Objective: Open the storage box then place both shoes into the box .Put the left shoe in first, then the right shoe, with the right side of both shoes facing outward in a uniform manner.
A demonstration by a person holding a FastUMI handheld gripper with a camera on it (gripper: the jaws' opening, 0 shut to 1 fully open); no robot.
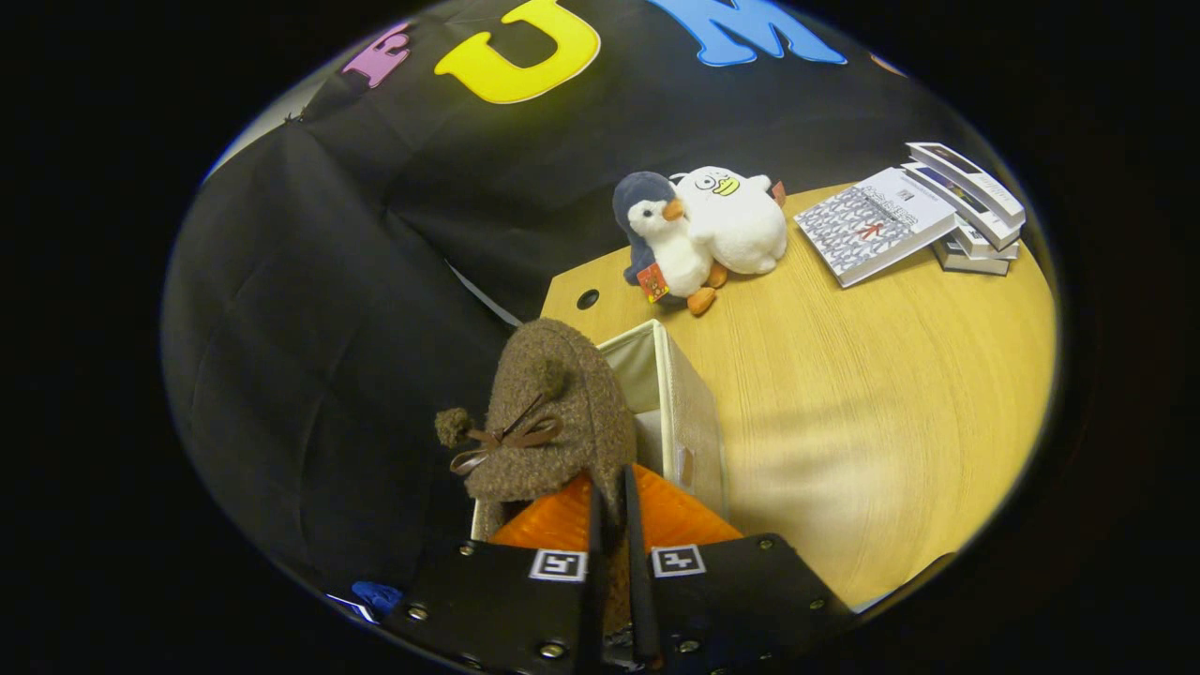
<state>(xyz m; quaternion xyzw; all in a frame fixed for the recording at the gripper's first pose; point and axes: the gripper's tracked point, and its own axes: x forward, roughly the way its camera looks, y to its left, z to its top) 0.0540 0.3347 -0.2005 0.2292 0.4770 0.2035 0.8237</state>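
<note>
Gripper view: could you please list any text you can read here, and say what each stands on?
Book cover: print too blurred to read.
Stacked books: lettering too small to read.
Penguin toy tag: too small to read.
Gripper, shut on the brown shoe above the storage box: two square pattern markers, no words.

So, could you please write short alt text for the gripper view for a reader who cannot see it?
The tool is shut on a fuzzy brown shoe with a bow, held above an open white storage box on a wooden table. Beyond them lie two plush toys and a stack of books.
</note>
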